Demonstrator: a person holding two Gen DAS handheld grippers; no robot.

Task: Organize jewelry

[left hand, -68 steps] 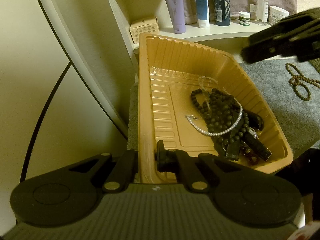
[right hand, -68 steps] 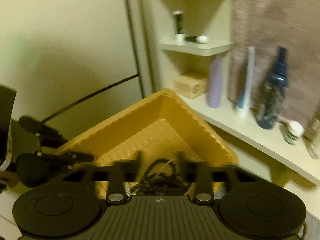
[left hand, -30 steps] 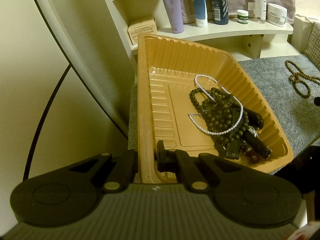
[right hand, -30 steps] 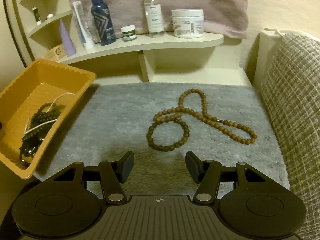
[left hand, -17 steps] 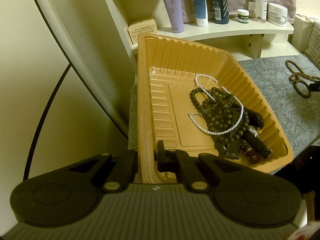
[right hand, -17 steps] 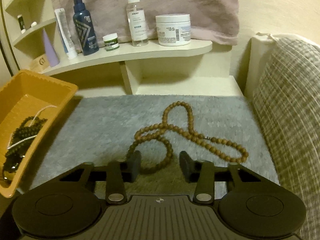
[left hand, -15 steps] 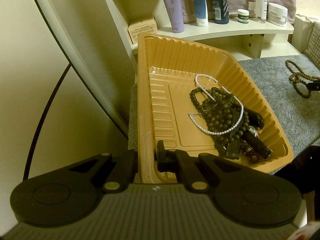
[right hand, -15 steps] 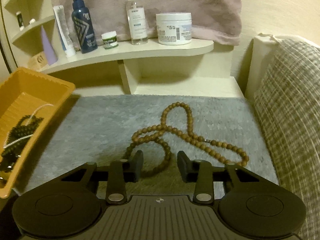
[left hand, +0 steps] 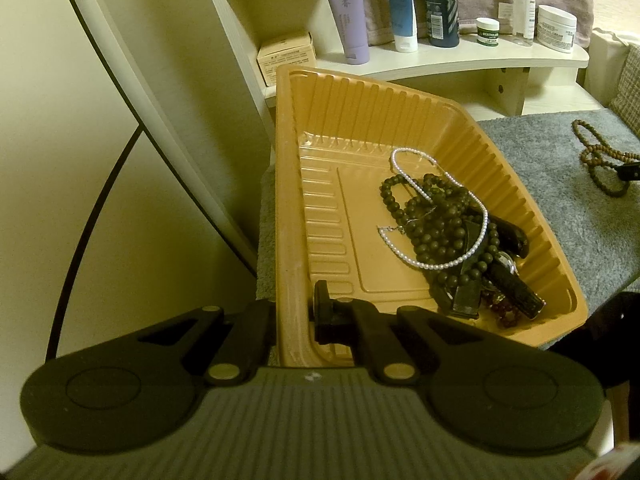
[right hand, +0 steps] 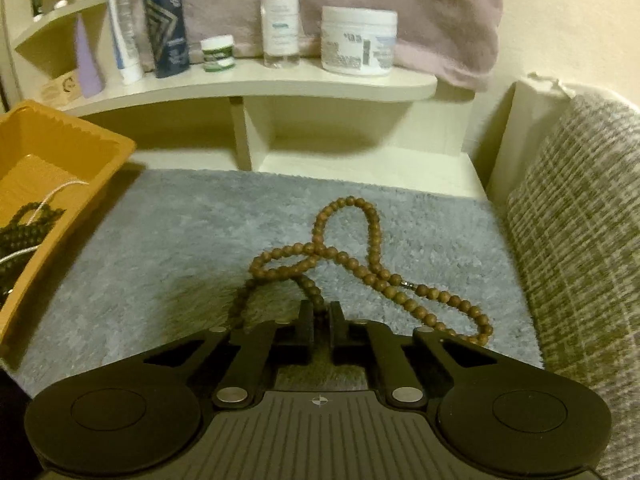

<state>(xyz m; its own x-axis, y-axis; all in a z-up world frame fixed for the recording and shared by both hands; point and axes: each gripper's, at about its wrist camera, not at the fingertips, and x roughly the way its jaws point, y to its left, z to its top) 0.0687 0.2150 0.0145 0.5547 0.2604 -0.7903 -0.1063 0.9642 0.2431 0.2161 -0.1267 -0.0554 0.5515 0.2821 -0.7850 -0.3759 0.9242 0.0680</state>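
Observation:
My left gripper [left hand: 294,314] is shut on the near rim of the orange plastic tray [left hand: 288,200]. The tray holds a pearl necklace [left hand: 434,266], dark bead strands [left hand: 436,224] and other dark pieces. A brown wooden bead necklace [right hand: 360,268] lies looped on the grey mat [right hand: 168,248]; it also shows in the left wrist view [left hand: 596,160]. My right gripper [right hand: 320,320] is down on the mat, its jaws shut on the near loop of the brown necklace. The tray's corner shows at the left in the right wrist view [right hand: 100,160].
A cream shelf [right hand: 256,84] behind the mat carries bottles, tubes and jars, with a pink towel [right hand: 440,20] hanging above. A checked fabric cushion [right hand: 580,240] borders the mat on the right. A wall and curved white frame [left hand: 120,80] stand left of the tray.
My right gripper came away from the tray, went down over the brown necklace and closed its jaws on the near loop. The left gripper and tray have stayed still.

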